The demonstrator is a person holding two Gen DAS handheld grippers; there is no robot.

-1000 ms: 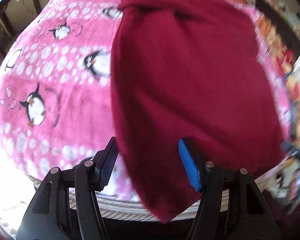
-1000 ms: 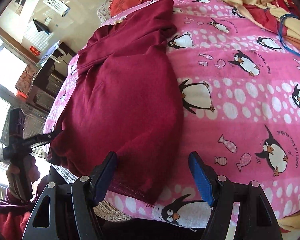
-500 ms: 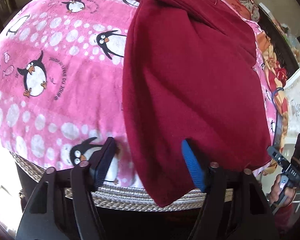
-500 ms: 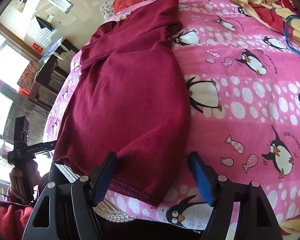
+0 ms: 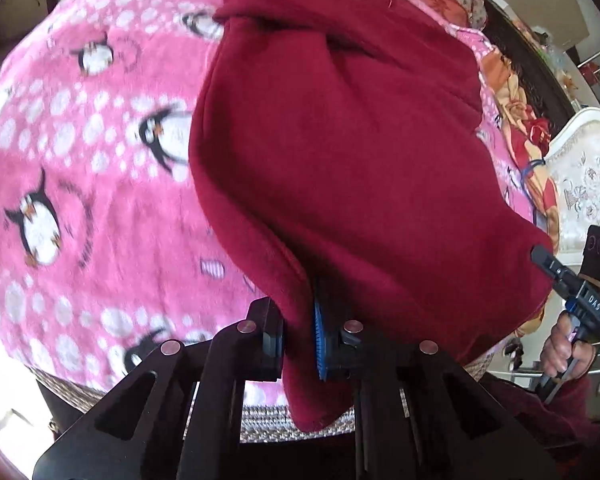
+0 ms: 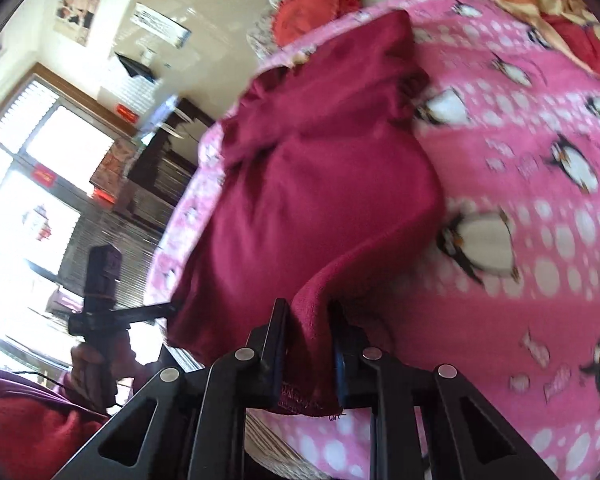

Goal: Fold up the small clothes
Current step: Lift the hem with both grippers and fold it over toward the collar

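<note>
A dark red fleece garment lies lengthwise on a pink penguin-print blanket. My left gripper is shut on the garment's near hem corner, the cloth pinched between the black and blue pads and lifted off the blanket. In the right wrist view the same garment rises in a fold into my right gripper, whose jaws are closing and press on the other hem corner. Each gripper shows in the other's view, held by a hand.
Red cushions lie at the bed's far end. An orange and red quilt lies along the side, with a blue cable on it. A white headboard, a window and dark furniture stand beyond the bed's edges.
Both grippers went from open around the hem to closed on it. The two hem corners have lifted off the blanket, and both views are tilted up and blurred by motion.
</note>
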